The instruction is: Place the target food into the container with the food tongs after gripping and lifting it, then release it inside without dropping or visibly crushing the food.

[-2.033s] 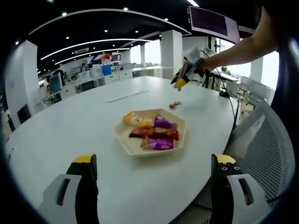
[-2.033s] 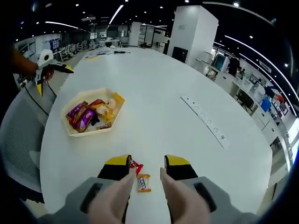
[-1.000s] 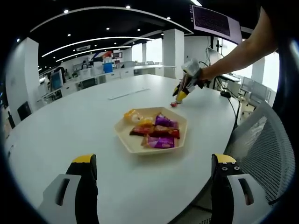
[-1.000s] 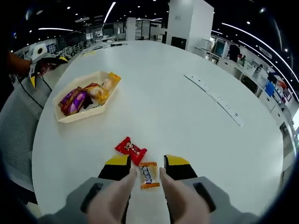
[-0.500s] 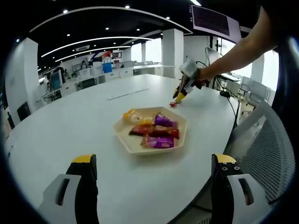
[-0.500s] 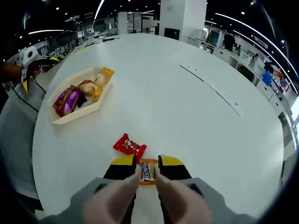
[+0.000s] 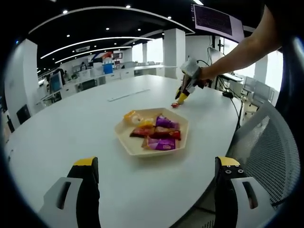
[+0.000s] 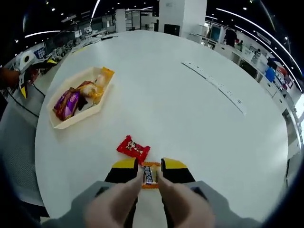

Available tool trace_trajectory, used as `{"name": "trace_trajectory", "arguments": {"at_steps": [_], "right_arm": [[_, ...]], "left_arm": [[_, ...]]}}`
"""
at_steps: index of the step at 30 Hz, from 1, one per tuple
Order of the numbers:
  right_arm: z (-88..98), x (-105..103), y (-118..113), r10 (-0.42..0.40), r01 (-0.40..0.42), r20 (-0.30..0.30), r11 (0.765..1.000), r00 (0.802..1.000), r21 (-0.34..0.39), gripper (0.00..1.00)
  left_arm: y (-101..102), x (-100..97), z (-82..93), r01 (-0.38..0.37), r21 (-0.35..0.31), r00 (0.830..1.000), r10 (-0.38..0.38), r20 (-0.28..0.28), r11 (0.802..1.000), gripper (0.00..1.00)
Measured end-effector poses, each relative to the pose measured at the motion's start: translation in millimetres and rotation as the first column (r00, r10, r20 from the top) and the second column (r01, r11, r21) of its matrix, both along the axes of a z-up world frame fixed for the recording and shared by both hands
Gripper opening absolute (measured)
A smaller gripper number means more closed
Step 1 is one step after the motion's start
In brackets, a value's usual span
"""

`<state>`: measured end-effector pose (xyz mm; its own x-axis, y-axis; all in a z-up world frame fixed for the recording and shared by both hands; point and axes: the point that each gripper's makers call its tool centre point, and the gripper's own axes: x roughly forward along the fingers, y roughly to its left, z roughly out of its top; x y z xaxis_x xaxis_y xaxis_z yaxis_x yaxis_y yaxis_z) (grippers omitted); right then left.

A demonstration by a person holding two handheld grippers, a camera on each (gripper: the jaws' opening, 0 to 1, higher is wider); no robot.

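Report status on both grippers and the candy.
Right gripper shut on orange candy, on the table. Left gripper open, idle. Red candy lies beside it; path to tray open.

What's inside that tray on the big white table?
The tray holds wrapped snacks: purple packets, a red one, and orange-yellow ones. They overlap, so whatever lies under the pile is covered.

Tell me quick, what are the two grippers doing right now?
Left gripper: open, holding nothing.
Right gripper: shut on the orange candy, down on the white table.
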<state>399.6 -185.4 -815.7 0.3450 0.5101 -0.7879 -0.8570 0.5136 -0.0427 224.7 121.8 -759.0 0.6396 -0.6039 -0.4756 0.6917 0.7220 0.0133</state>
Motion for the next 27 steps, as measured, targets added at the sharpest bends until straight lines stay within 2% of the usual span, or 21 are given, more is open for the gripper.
{"name": "trace_trajectory", "arguments": {"at_steps": [17, 27], "right_arm": [[56.0, 16.3, -5.2, -0.101, 0.101, 0.012, 0.995, 0.995, 0.028, 0.18], [68.3, 13.7, 1.3, -0.114, 0.113, 0.013, 0.993, 0.993, 0.03, 0.18]], "left_arm": [[-0.5, 0.7, 3.8, 0.004, -0.004, 1.0, -0.004, 0.019, 1.0, 0.99], [0.7, 1.5, 5.6, 0.001, -0.005, 1.0, -0.001, 0.031, 1.0, 0.99]]}}
